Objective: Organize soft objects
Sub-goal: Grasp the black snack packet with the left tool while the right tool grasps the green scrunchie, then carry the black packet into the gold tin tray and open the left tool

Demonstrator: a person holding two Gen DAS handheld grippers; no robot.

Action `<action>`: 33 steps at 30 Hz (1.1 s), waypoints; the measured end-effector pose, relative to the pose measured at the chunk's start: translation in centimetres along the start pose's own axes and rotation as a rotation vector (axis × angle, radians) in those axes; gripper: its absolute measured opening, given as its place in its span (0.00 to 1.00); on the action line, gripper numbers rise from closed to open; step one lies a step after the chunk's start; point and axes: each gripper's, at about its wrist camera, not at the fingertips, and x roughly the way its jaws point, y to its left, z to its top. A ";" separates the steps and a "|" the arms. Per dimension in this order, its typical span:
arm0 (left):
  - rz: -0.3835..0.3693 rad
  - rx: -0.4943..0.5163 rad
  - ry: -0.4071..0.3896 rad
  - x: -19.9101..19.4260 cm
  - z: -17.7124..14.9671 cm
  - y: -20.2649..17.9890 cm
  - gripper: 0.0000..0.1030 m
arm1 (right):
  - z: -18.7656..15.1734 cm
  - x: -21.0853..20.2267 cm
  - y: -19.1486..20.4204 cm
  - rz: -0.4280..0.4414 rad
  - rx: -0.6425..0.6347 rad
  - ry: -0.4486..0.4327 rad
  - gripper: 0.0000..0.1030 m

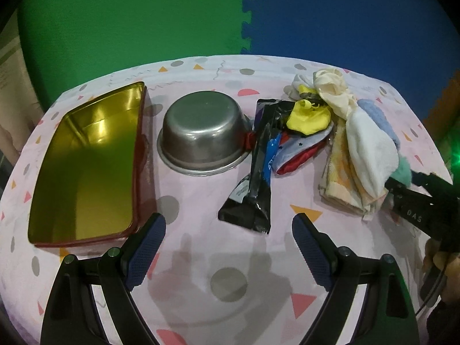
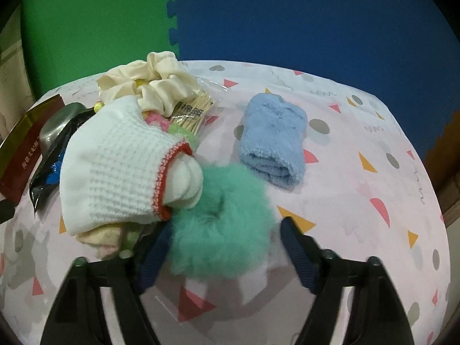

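Note:
A pile of soft things lies at the table's right: a white cloth (image 1: pixel 366 149) (image 2: pixel 115 166), a cream scrunchie (image 1: pixel 330 86) (image 2: pixel 155 86), yellow balloons (image 1: pixel 309 118), a blue towel (image 1: pixel 379 115) (image 2: pixel 273 141) and a fluffy green scrunchie (image 1: pixel 402 172) (image 2: pixel 221 224). My right gripper (image 2: pixel 227 235) is open, its fingers on either side of the green scrunchie; it also shows in the left wrist view (image 1: pixel 402 192). My left gripper (image 1: pixel 228 230) is open and empty over the bare tablecloth, in front of the black wrappers (image 1: pixel 258 172).
An open gold tin (image 1: pixel 89 166) lies at the left, an upturned steel bowl (image 1: pixel 201 135) beside it. A bag of cotton swabs (image 2: pixel 192 112) lies behind the white cloth. The patterned tablecloth (image 1: pixel 230 258) covers the round table; green and blue foam mats stand behind.

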 end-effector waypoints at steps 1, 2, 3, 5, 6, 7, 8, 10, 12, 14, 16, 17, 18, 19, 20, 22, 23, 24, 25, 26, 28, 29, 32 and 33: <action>0.002 0.000 0.004 0.3 0.2 -0.1 0.85 | 0.0 0.1 -0.1 0.012 0.003 0.003 0.40; 0.002 0.001 0.008 0.4 0.3 -0.2 0.85 | -0.1 0.1 -0.2 0.022 0.013 0.007 0.40; 0.000 0.002 0.011 0.6 0.4 -0.3 0.85 | -0.2 0.1 -0.4 0.029 0.025 0.003 0.39; -0.006 0.002 0.016 1.0 0.5 -0.4 0.85 | -0.3 -0.1 -0.8 0.032 0.042 -0.005 0.33; -0.010 0.002 0.017 1.1 0.6 -0.4 0.85 | -0.4 -0.2 -1.0 0.030 0.051 -0.005 0.27; -0.010 0.001 0.019 1.3 0.7 -0.5 0.85 | -0.5 -0.4 -1.4 0.030 0.067 -0.005 0.26; -0.011 0.000 0.021 1.5 0.8 -0.5 0.85 | -0.5 -0.4 -1.7 0.027 0.077 -0.004 0.26; -0.012 0.000 0.025 1.8 1.0 -0.5 0.85 | -0.7 -0.6 -2.5 0.012 0.106 0.001 0.26; -0.016 -0.004 0.033 2.3 1.1 -0.6 0.85 | -1.0 -0.6 -3.0 0.010 0.122 -0.001 0.26; -0.022 -0.005 0.046 2.7 1.3 -0.6 0.85 | -1.0 -0.5 -3.1 0.012 0.125 -0.008 0.26; -0.022 -0.007 0.053 3.2 1.6 -0.5 0.83 | -1.1 -0.5 -2.8 -0.002 0.110 -0.015 0.27; -0.019 -0.011 0.057 3.4 1.7 -0.5 0.81 | -1.1 -0.4 -2.7 -0.004 0.104 -0.019 0.28; -0.018 -0.015 0.062 3.6 1.9 -0.5 0.79 | -1.1 -0.4 -2.6 -0.007 0.100 -0.021 0.28; -0.026 -0.019 0.070 4.0 2.0 -0.5 0.77 | -1.2 -0.5 -2.6 -0.005 0.101 -0.022 0.28; -0.028 -0.022 0.083 4.3 2.2 -0.5 0.76 | -1.2 -0.5 -2.7 0.000 0.105 -0.023 0.28; -0.027 -0.019 0.102 4.9 2.3 -0.6 0.70 | -1.2 -0.5 -2.8 0.009 0.112 -0.025 0.28; -0.034 -0.008 0.107 5.1 2.3 -0.8 0.69 | -1.2 -0.5 -2.8 0.010 0.113 -0.026 0.28; -0.030 -0.001 0.112 5.3 2.3 -0.9 0.67 | -1.2 -0.5 -2.8 0.010 0.113 -0.026 0.28; -0.027 0.003 0.119 5.6 2.3 -1.0 0.62 | -1.2 -0.5 -2.8 0.008 0.111 -0.026 0.28; -0.027 0.007 0.125 5.8 2.3 -1.1 0.58 | -1.2 -0.5 -2.8 0.008 0.111 -0.026 0.28; -0.023 0.012 0.116 5.9 2.3 -1.3 0.45 | -1.2 -0.5 -2.8 0.011 0.113 -0.027 0.28; -0.030 0.016 0.112 5.8 2.3 -1.4 0.39 | -1.2 -0.5 -2.9 0.013 0.115 -0.028 0.28; -0.045 0.013 0.105 5.5 2.3 -1.4 0.36 | -1.2 -0.5 -2.9 0.015 0.116 -0.028 0.28; -0.052 0.012 0.103 5.3 2.2 -1.4 0.35 | -1.2 -0.5 -2.9 0.014 0.115 -0.028 0.28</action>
